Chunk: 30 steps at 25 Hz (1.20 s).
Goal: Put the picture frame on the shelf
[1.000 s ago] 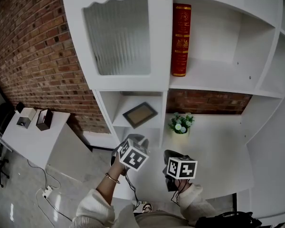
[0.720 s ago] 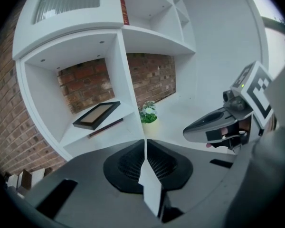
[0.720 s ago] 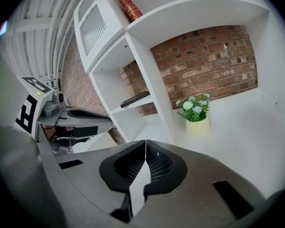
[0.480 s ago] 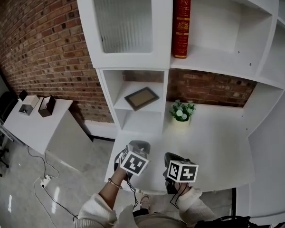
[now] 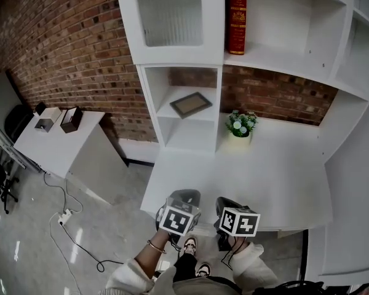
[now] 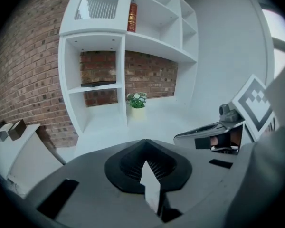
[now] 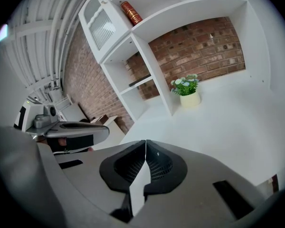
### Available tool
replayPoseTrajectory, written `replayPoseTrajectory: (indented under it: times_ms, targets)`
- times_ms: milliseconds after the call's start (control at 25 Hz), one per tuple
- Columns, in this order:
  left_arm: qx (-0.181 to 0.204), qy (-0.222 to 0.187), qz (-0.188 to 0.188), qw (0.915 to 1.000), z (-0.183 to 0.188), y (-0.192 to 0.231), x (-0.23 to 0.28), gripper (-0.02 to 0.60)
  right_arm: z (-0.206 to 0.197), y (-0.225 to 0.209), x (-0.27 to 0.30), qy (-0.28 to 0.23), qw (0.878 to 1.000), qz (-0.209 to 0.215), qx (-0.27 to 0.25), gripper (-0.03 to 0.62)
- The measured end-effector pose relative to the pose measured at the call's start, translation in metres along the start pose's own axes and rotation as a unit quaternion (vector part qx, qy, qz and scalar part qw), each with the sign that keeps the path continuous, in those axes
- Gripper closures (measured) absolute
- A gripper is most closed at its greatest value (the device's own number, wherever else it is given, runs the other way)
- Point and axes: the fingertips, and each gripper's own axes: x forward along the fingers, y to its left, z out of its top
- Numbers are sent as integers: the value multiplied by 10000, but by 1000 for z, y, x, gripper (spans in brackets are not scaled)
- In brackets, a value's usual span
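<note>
frame (image 5: 190, 104) lies flat and askew on the shelf (image 5: 165, 111), twelve o'clock from both grippers. left gripper (image 6: 146, 163) and right gripper (image 7: 145, 158) are closed on nothing, down at six. risk as i see it: one corner sits near the lip, so a knock could slide it off.

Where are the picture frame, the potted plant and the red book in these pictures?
picture frame (image 5: 191, 104): head view, on the middle of its brown inner panel.
potted plant (image 5: 241, 123): head view, on the leaves and flowers above the pot.
red book (image 5: 237, 17): head view, midway down its spine.
</note>
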Motion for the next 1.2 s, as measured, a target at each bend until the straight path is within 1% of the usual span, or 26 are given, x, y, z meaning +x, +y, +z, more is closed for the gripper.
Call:
replayPoseTrajectory:
  times_ms: [80,240,400,480,760,1040,1200]
  targets:
    - [-177,-19,60,9998,-15,-6,-10,575,-11,4,-7,60,10000,35,7,569]
    - [-281,-160,238,9992,-31,-10,-29,575,-22,17,-15,64,9999,123,-59,569]
    - [-665,-306,355,9967,-37,-3,-42,575,-19,29,-20,-36,9997,135,-184,569]
    - [-759,-383,394,9956,-36,1,-46,575,-15,35,-22,-81,9997,112,-218,569]
    - [-640,-593,337,9956,-19,15,-47,575,1,51,-17,-235,9989,-3,-398,569]
    - [-766,-671,210,9946,-16,25,-47,575,12,62,-14,-325,9981,-103,-504,569]
    - [-855,-716,213,9935,-17,32,-49,575,10,68,-12,-277,9971,-152,-699,571]
